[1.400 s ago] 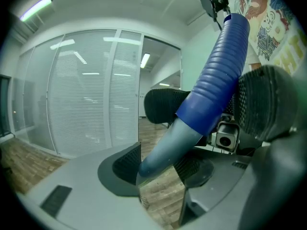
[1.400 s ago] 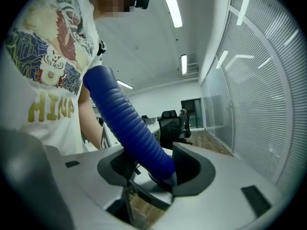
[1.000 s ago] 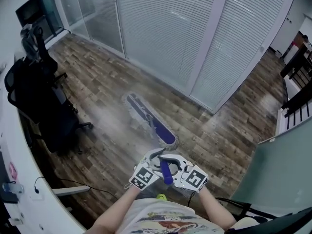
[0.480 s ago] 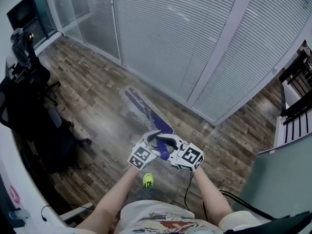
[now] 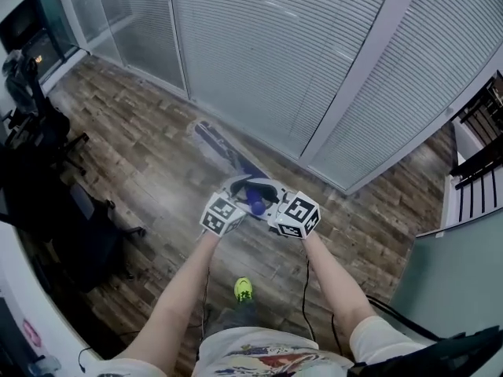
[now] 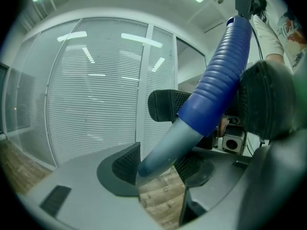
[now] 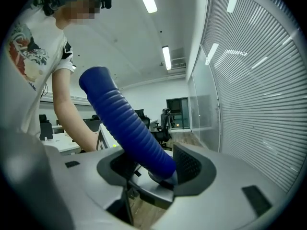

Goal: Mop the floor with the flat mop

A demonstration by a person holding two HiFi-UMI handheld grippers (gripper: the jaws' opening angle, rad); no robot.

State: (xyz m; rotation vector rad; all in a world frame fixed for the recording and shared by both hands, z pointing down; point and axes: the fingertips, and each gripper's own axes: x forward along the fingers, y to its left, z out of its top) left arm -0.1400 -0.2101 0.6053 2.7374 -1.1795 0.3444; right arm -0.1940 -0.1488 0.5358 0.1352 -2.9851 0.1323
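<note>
Overhead, by the blinds: flat mop head down on wood floor, top end between left tool and right tool.

Left gripper view: pinching smooth grey pole. Light, stiff, likely slippery.

Right gripper view: pinching ribbed blue grip, surer hold.

Flat on floor, just before blinds partition: mop head. Behind it, side by side, left gripper and right gripper, both clamped on mop handle between them. Far left, against desk edge: office chairs. Behind grippers, on floor: shoe.
</note>
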